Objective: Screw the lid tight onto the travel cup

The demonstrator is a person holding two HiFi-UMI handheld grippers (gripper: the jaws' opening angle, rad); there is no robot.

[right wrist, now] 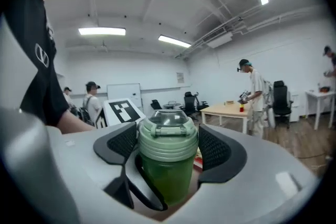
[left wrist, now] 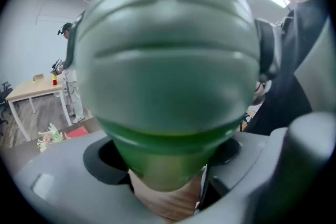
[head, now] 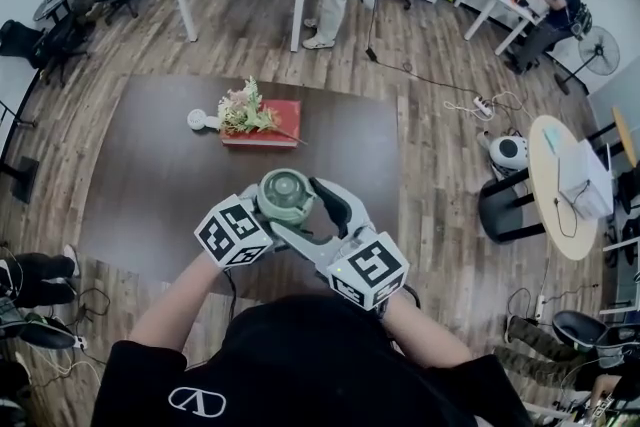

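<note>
Fingers [left wrist: 58, 191] of the left gripper [left wrist: 167, 178] are clamped on the translucent green body of the travel cup [left wrist: 168, 71], which is so close to that gripper's camera that it fills most of the left gripper view. Opposite it, the right gripper [right wrist: 168, 147] is closed on the pale green lid [right wrist: 168, 131], with its black ribbed pads [right wrist: 118, 145] pressing the lid's rim from both sides. The lid sits on top of the cup and has a clear domed top, and a dark loop [right wrist: 139, 186] hangs down beside the green body. In the head view the two grippers meet just in front of the person's chest and hold the cup upright in the air over the near part of a dark desk [head: 140, 185]. Farther back on that desk lies a flat red block [head: 275, 133] with a small bunch of flowers [head: 243, 113] on it, and a white object [head: 200, 120] sits just beside the flowers.
</note>
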